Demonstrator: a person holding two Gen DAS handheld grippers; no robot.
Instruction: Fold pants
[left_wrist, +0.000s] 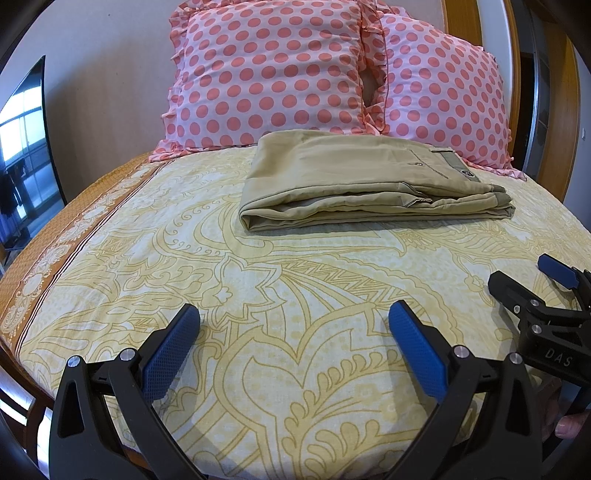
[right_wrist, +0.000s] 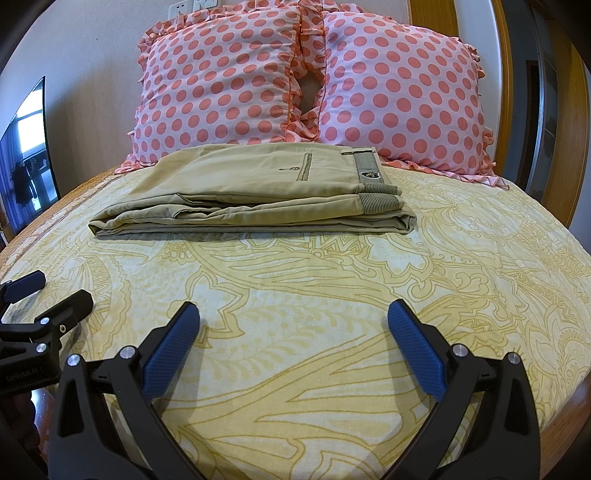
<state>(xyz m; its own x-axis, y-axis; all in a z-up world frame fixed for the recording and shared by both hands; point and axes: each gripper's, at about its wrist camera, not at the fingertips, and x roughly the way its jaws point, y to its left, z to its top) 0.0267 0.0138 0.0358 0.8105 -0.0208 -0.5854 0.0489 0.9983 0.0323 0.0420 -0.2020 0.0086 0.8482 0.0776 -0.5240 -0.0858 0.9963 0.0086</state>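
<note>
Khaki pants (left_wrist: 362, 181) lie folded in a flat stack on the bed, in front of the pillows; they also show in the right wrist view (right_wrist: 258, 192), waistband to the right. My left gripper (left_wrist: 293, 317) is open and empty, hovering over the sheet well short of the pants. My right gripper (right_wrist: 293, 317) is open and empty too, equally short of them. The right gripper shows at the right edge of the left wrist view (left_wrist: 524, 275), the left gripper at the left edge of the right wrist view (right_wrist: 55, 288).
The bed has a yellow patterned sheet (left_wrist: 258, 295) with an orange border on the left. Two pink polka-dot pillows (left_wrist: 273, 70) (left_wrist: 443, 96) lean on the headboard behind the pants. A dark screen (left_wrist: 26, 147) stands at the left. A wooden frame (right_wrist: 576, 129) is at the right.
</note>
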